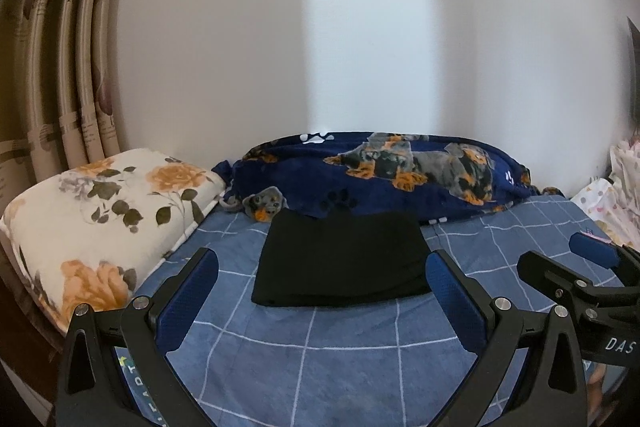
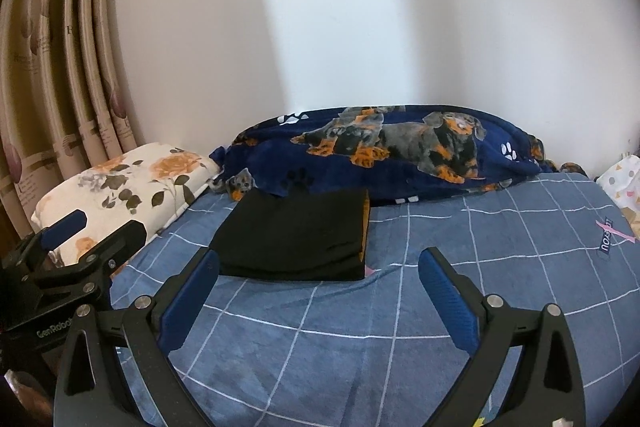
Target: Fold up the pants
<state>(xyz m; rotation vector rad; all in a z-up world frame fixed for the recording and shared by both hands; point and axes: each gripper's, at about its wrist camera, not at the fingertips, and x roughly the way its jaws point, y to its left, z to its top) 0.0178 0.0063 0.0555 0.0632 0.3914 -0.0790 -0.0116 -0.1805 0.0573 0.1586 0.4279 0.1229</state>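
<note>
Blue checked bedding covers the bed (image 1: 320,359), which stands against a plain white wall (image 1: 360,27) with striped curtains (image 1: 60,47) hanging at the left.

Low over the near edge of the bed, the left hand-held gripper (image 1: 322,283) has its jaws spread wide, its blue-padded fingers (image 1: 188,299) holding nothing; only sheet and the near edge of the pants show in the gap. Just to its right, the right hand-held gripper (image 2: 319,283) is likewise wide open and empty, and each one shows at the margin of the other's view: the right one at the right side (image 1: 568,263) of the left wrist view, the left one at the left side (image 2: 96,231) of the right wrist view.

Beyond the fingertips, the black pants (image 1: 340,259) lie folded into a flat, compact rectangle on the bed, roughly midway across it and toward its far edge. In the right wrist view an orange strip (image 2: 365,227) shows along the right side of the folded stack. The far edge of the pants touches or slightly tucks under a navy blanket (image 1: 380,171) printed with dachshunds and paw marks, which is bunched along the far edge of the bed by the wall.

At the far left corner of the bed sits a white pillow (image 1: 100,211) with orange flowers. Pale spotted fabric (image 1: 600,203) lies at the far right edge.
</note>
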